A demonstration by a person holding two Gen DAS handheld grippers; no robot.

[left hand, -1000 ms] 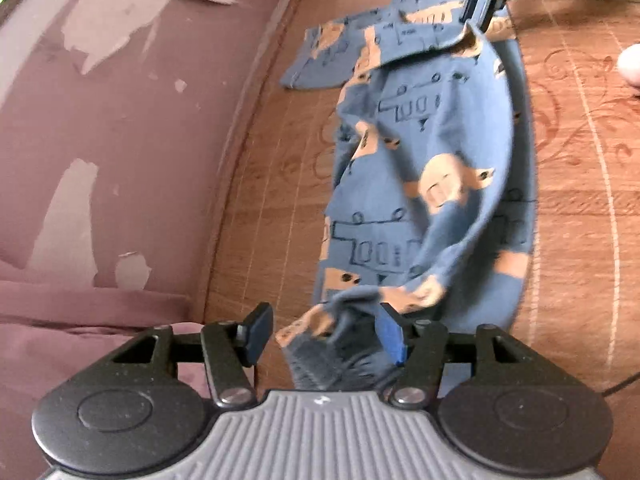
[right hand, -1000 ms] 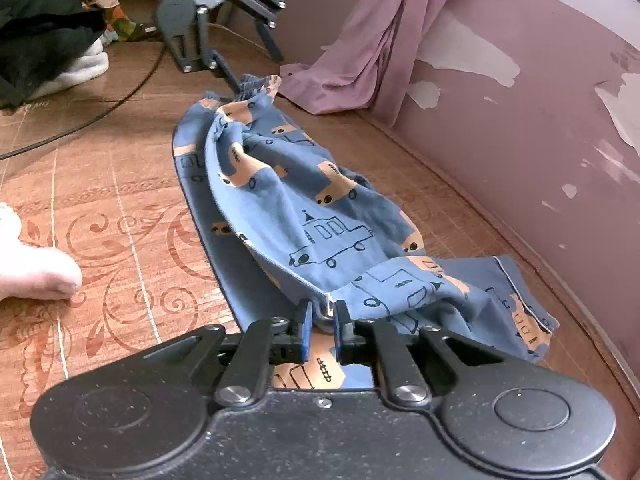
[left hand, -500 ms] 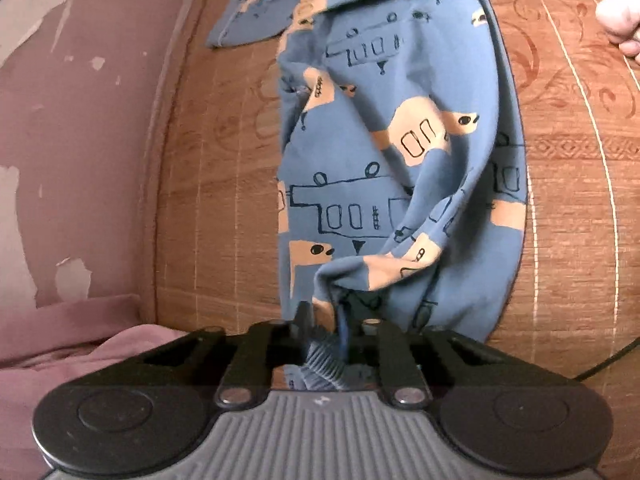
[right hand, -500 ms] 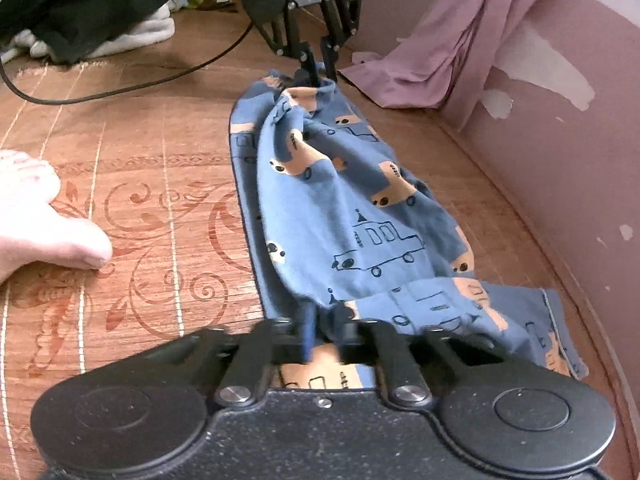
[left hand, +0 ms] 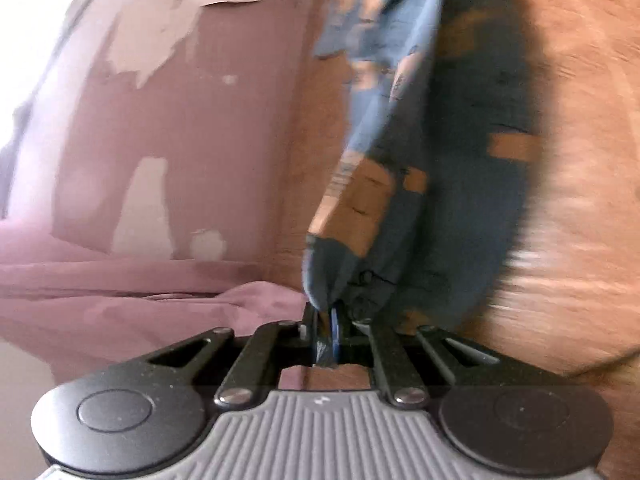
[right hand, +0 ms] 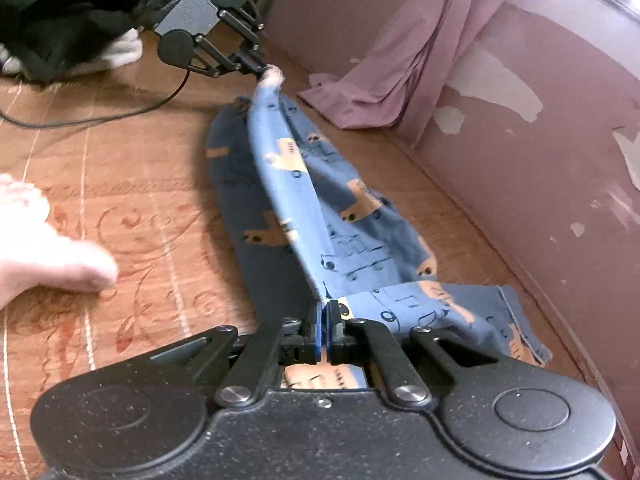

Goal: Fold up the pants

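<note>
The pants (right hand: 316,200) — blue, printed with orange vehicles — are stretched in a long line between the two claws, their long axis running from the right claw (right hand: 325,312) straight ahead to the left claw (right hand: 262,69). The upper layer is lifted taut off the floor (right hand: 132,184) as a ridge, while a darker lower layer lies flat on the floor beneath it and slightly to the left of the right claw. One leg end (right hand: 508,320) spreads on the floor just to the right of the right claw.

Both claws are clamped together on cloth: the right one pinches the near edge of the pants, the left claw (left hand: 325,320) bites a bunched corner at the far end. The left wrist view is blurred, but there the pants (left hand: 404,184) run away ahead of the claw.

To the right of the right claw runs a mauve wall with peeling paint (right hand: 540,132); a pink cloth (right hand: 404,68) hangs and pools at its foot, just beyond and right of the far end of the pants. To the left a bare foot (right hand: 44,248) rests on the patterned floor, well apart from the fabric. Ahead and left lie a black cable (right hand: 100,118) and a heap of dark and white clothes (right hand: 60,32) — nothing lies on the pants themselves.
</note>
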